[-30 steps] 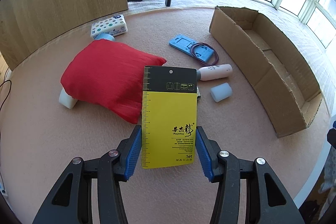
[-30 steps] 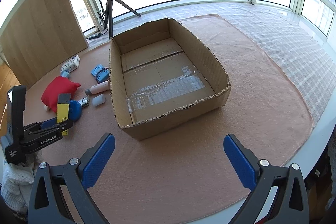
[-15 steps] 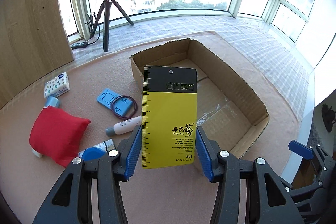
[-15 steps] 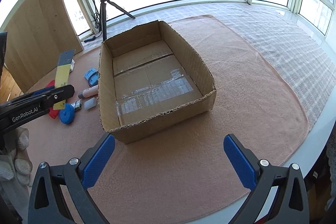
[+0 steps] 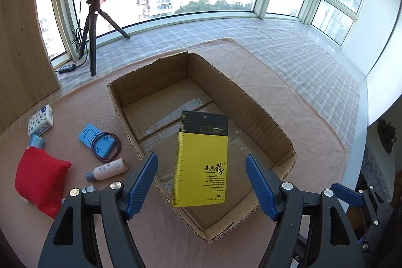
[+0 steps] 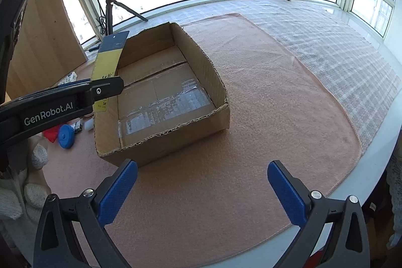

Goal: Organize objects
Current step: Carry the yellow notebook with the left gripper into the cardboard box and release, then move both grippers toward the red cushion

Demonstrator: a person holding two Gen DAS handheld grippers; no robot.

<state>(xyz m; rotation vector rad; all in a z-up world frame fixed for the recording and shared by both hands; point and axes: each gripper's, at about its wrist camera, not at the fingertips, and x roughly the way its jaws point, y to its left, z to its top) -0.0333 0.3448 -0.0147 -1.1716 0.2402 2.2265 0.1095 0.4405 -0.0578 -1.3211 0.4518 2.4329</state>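
Left gripper (image 5: 201, 180) jaws have just been opening – yellow card (image 5: 201, 160), marked "Set", hangs between them, clear of both pads, above the cardboard box (image 5: 266, 122); right gripper (image 6: 202, 190) spread wide, empty – "GenRobot.AI" on left arm

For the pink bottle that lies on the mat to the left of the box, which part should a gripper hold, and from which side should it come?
Grip the pink bottle across the middle of its round body, coming down from above. It lies flat on the mat, grey cap toward the red pouch, so the jaws should close across its long axis. The purple band and cardboard box lie close, so a side approach looks cramped.
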